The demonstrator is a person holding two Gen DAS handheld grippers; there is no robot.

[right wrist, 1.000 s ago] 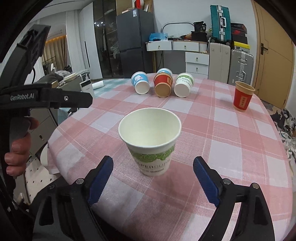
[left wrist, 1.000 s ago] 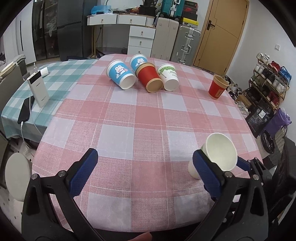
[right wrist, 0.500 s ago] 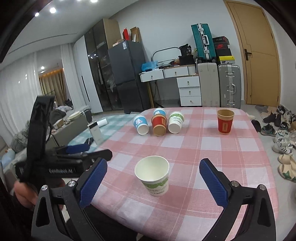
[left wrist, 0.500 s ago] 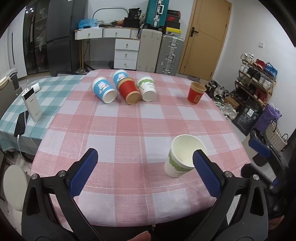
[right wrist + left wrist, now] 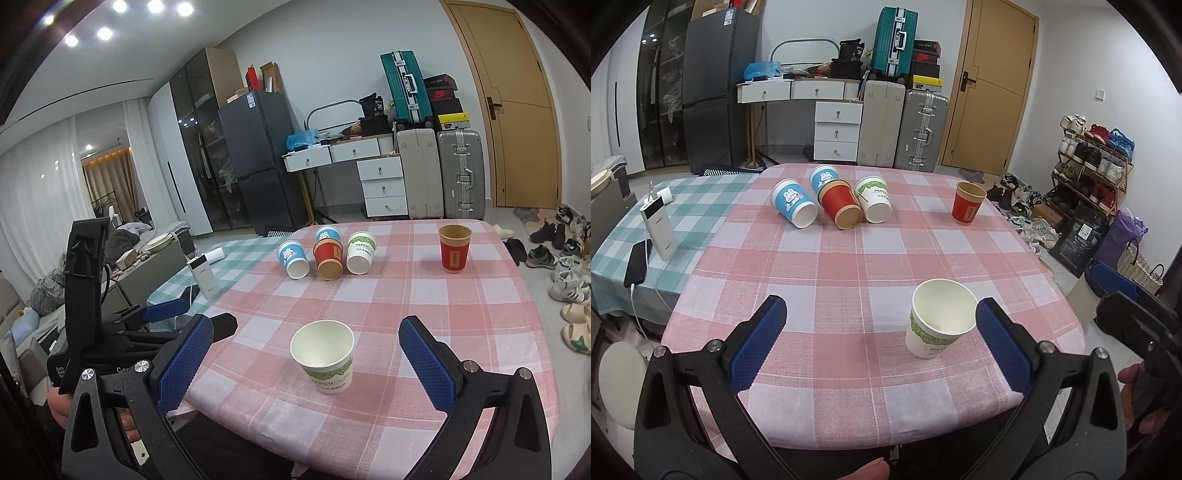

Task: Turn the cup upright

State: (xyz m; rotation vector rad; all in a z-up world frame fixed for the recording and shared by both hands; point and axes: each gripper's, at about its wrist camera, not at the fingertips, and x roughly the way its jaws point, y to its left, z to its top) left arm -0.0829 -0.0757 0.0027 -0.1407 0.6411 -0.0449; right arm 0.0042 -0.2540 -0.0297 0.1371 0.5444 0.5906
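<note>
Here, a white paper cup with a green leaf-pattern band stands upright near the front edge of the table, its long axis vertical and its round mouth open to the ceiling, the smooth white inside plainly visible. The table is draped in a woven cloth of pink and white checks. The left claw hangs over the near edge with its blue, diamond-textured pads spread wide and nothing between them; in the left wrist view the cup sits just beside the right-hand pad, apart from it. The right claw is likewise spread wide and empty, and in its own view the cup appears between the two ribbed blue pads, clear of both. Toward the far side of the table, four paper cups lie on their sides in a tight cluster, mouths turned toward the cameras: two blue cups printed with a cartoon rabbit, a red cup with a brown lining and a white cup with green print. A second red cup stands upright on its own to the right of them, well apart. On an adjoining surface covered in green check cloth, a white power bank stands on end beside a dark phone lying flat with a white cable attached.
</note>
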